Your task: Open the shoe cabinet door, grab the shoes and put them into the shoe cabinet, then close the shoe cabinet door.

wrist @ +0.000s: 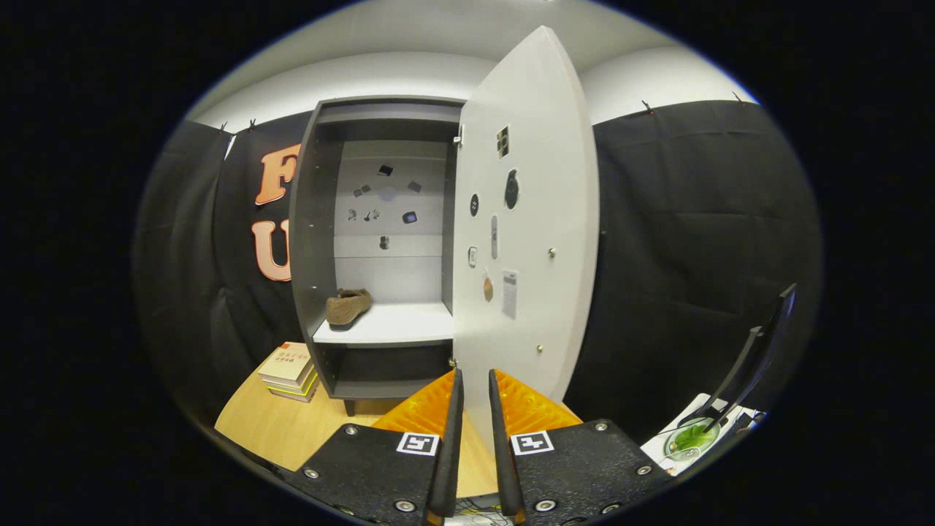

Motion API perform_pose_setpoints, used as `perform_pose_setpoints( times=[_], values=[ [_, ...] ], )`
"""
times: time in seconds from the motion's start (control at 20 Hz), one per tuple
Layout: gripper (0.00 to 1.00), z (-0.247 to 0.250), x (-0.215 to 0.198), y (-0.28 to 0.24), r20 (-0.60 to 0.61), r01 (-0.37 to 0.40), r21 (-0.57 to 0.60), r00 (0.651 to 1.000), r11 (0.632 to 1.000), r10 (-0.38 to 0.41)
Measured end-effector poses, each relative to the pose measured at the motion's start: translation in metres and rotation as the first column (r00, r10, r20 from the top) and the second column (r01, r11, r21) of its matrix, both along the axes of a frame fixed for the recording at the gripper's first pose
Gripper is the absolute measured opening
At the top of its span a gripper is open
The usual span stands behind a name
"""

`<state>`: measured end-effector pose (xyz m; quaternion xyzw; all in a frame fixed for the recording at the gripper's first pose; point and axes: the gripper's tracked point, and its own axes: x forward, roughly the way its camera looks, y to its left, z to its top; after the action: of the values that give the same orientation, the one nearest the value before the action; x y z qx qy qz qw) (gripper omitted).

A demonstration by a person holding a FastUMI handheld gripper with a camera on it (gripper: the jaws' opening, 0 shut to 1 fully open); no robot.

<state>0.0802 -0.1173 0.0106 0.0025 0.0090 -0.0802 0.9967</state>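
Light even, from overhead; ceiling strip above reads brightest, near blown out. Open door (529, 219) catches most light, pale and flat, no hard glare. Cabinet (380, 248) interior dimmer; side walls dark, back panel and shelf softly lit. Shoe (348, 305) on shelf casts small soft shadow. Black cloth wall swallows light, folds barely visible. Strong fisheye bend: door edge and cabinet sides bow outward, detail smears toward rim. Centre sharp; gripper (475, 387) fingers close to lens, slightly soft, narrow gap between them.
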Motion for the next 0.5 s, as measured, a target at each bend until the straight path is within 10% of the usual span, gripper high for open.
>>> perform_pose_setpoints(
  times=[0.5],
  values=[
    [0.22, -0.111, 0.032, 0.088, -0.164, -0.130, 0.067, 0.977, 0.989, 0.139]
  ],
)
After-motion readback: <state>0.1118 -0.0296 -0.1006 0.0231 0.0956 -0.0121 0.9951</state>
